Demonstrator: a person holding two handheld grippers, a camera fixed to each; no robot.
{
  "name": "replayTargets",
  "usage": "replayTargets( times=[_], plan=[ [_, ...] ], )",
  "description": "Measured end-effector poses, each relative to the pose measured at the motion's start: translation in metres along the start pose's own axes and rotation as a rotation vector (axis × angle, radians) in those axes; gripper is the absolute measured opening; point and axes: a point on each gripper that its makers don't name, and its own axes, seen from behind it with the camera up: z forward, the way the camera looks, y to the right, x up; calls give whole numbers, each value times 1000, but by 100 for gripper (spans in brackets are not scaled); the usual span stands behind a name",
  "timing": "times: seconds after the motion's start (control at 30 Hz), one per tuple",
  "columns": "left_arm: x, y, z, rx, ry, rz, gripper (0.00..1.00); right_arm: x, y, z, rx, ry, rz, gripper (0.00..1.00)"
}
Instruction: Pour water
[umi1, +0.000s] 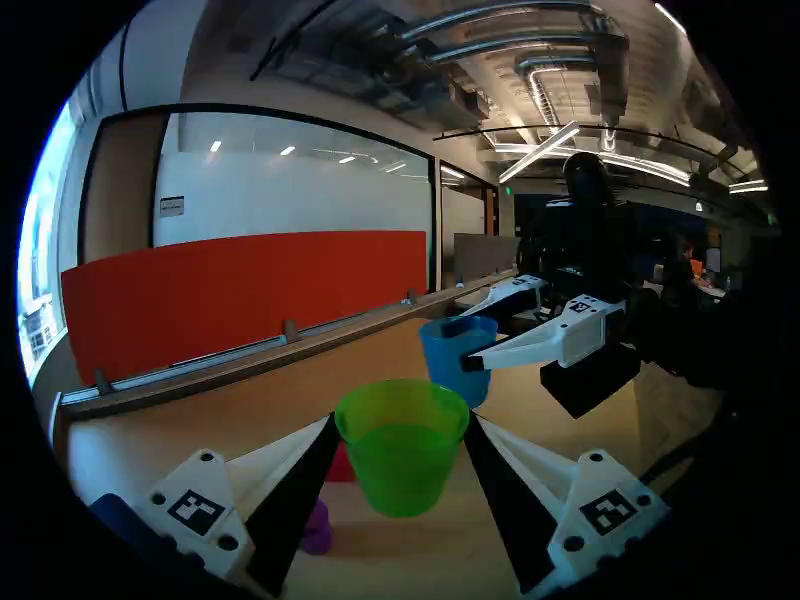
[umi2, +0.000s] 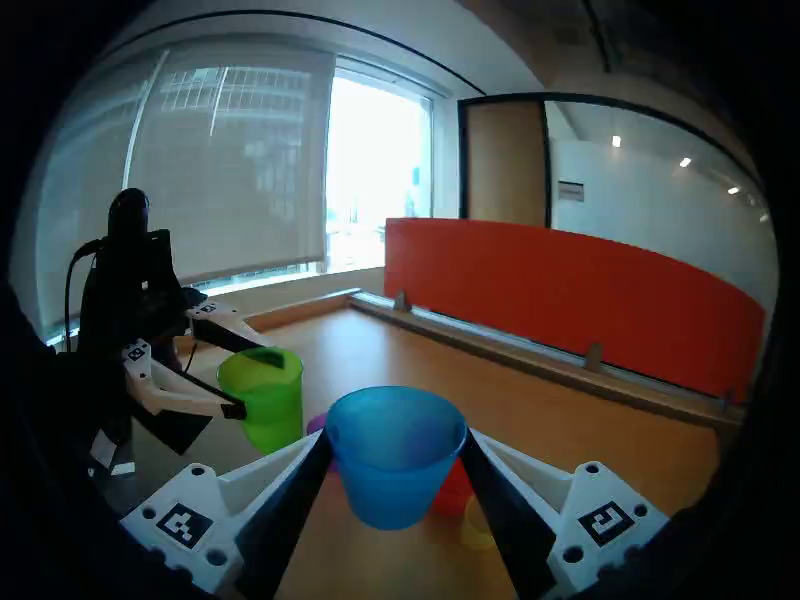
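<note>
A translucent green cup (umi1: 402, 458) hangs upright above the wooden table, with my left gripper (umi1: 398, 462) shut on its sides. Beyond it a blue cup (umi1: 457, 355) is held by my right gripper (umi1: 470, 345), which reaches in from the right. In the right gripper view the blue cup (umi2: 395, 455) sits upright between my right gripper's (umi2: 395, 465) fingers, both pressing on it. The green cup (umi2: 263, 395) is to the left there, in my left gripper (umi2: 250, 385). I cannot tell whether either cup holds water.
The wooden table (umi1: 250, 420) runs back to an orange divider panel (umi1: 240, 295). Small purple (umi1: 318, 530), red (umi2: 455, 490) and yellow (umi2: 478, 525) cups stand on the table below the held cups. A bright window (umi2: 375, 170) is behind.
</note>
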Motion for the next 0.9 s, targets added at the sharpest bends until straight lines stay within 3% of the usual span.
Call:
replayTargets(
  times=[0.4,0.9],
  plan=[
    [-1,-24,-5,45,-6,-6,88,-22,11,-12,-7,-31,-5,92],
    [-29,-35,-10,54,-52,-19,88,-57,21,-11,-2,-93,-8,92]
  ],
)
